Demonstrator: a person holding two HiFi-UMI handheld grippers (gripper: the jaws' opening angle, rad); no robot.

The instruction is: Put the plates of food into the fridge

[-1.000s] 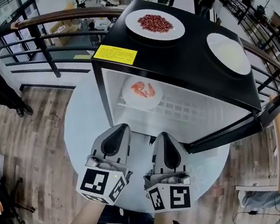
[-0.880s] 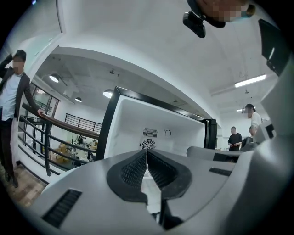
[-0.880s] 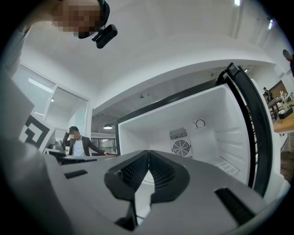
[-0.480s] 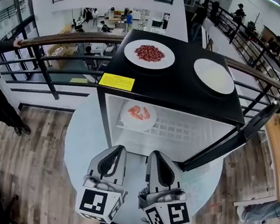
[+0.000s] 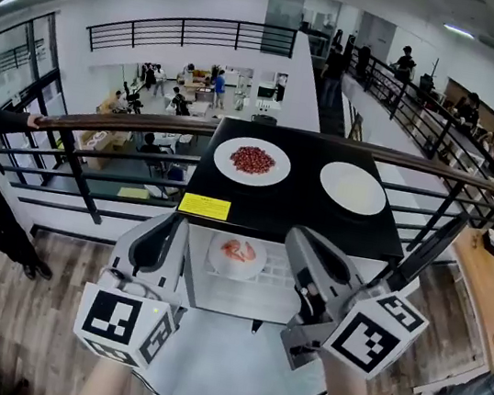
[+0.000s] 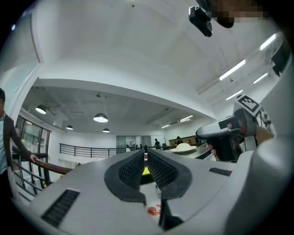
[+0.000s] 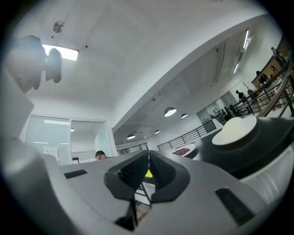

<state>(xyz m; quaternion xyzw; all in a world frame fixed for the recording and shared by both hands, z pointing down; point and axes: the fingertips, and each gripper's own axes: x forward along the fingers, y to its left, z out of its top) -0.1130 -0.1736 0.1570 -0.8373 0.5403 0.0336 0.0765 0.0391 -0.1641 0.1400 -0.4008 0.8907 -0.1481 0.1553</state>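
While both grippers hang closed and empty, nothing is in hand; two plates are left to move.

- Fridge [image 5: 292,207]: small, black-topped, centre of the head view. It stands on a white round table [image 5: 218,378] that fills the lower middle. Its door [image 5: 425,256] is swung open toward the right edge.
- Left gripper [image 5: 172,220]: lower left of centre, held up in front of the fridge opening. Its own view shows the jaws together with nothing between the pads [image 6: 133,167].
- Right gripper [image 5: 299,238]: lower right of centre, level with the left one. Jaws also together and empty in its own view; touching nothing.
- Plate of red food [image 5: 253,160]: on the fridge top, upper centre, not yet stored.
- Plate of white food [image 5: 352,188]: just to its right on the same top, the two plates apart.
- Plate of shrimp [image 5: 238,254]: already inside the fridge, seen between the two grippers.
- Yellow label [image 5: 204,206]: front left edge of the top.

Judgement on the step: next is a pickup from the top.
- Open the jaws before reaching the plate, not at the rim.
- Come in low and flat and bite the near rim squarely.
- A rim grip on one side will want to tip, so take opposite edges with both grippers if possible.
- Keep the plate level, since loose food would roll.
- Bring it down clear of the top's front edge.
- Set it to the right of the shrimp plate, where the room seems to be.
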